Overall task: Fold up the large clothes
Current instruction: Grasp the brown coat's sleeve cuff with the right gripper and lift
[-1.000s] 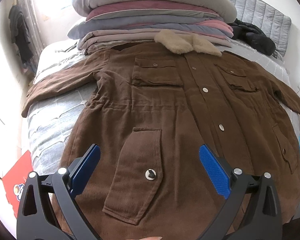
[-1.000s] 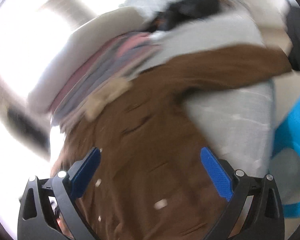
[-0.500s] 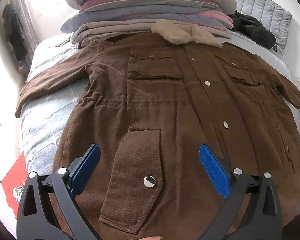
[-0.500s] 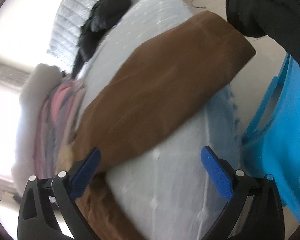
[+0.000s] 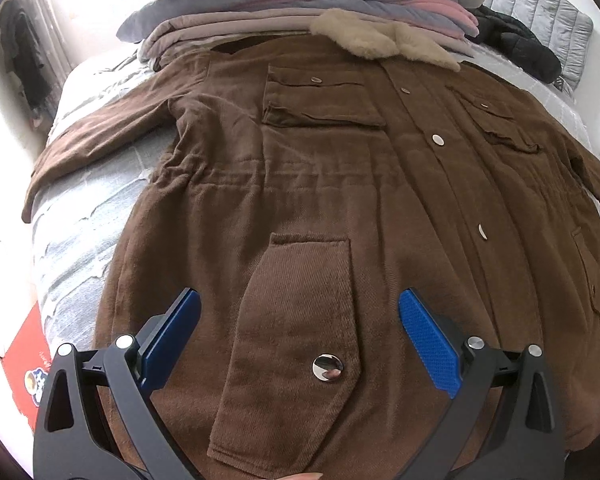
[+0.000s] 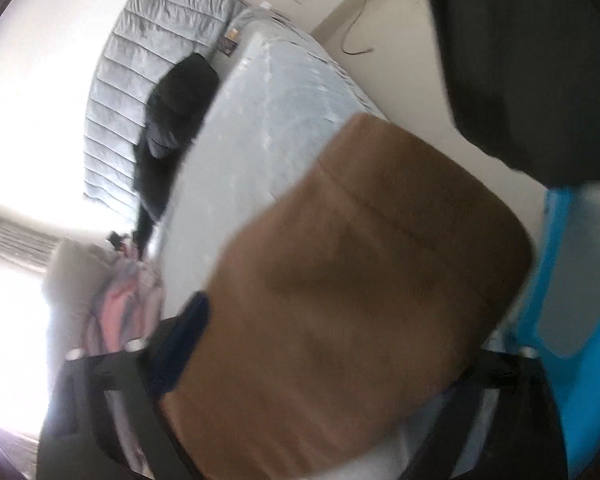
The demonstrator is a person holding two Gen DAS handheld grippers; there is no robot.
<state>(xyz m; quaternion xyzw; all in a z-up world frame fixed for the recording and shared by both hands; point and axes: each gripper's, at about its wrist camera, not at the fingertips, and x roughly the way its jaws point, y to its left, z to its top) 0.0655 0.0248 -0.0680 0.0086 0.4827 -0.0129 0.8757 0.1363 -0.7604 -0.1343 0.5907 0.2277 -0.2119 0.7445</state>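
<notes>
since the earlier frame the right claw [image 6: 320, 360] has swung from the coat's body to its sleeve [image 6: 360, 272], and its jaws have just been closing with the cuff end between them; blur hides whether the pads press, so a grip cannot be told. the left claw [image 5: 298, 344] has sunk closer, jaws wide, above the lower pocket [image 5: 296, 344] with nothing held. the brown coat [image 5: 340, 200] lies front-up on the bed [image 5: 76, 216], fleece collar [image 5: 380, 38] at 12 o'clock. judged thick, soft and heavy, unlikely to slip: take cuffs and hem edges, folding sleeves inward first.
</notes>
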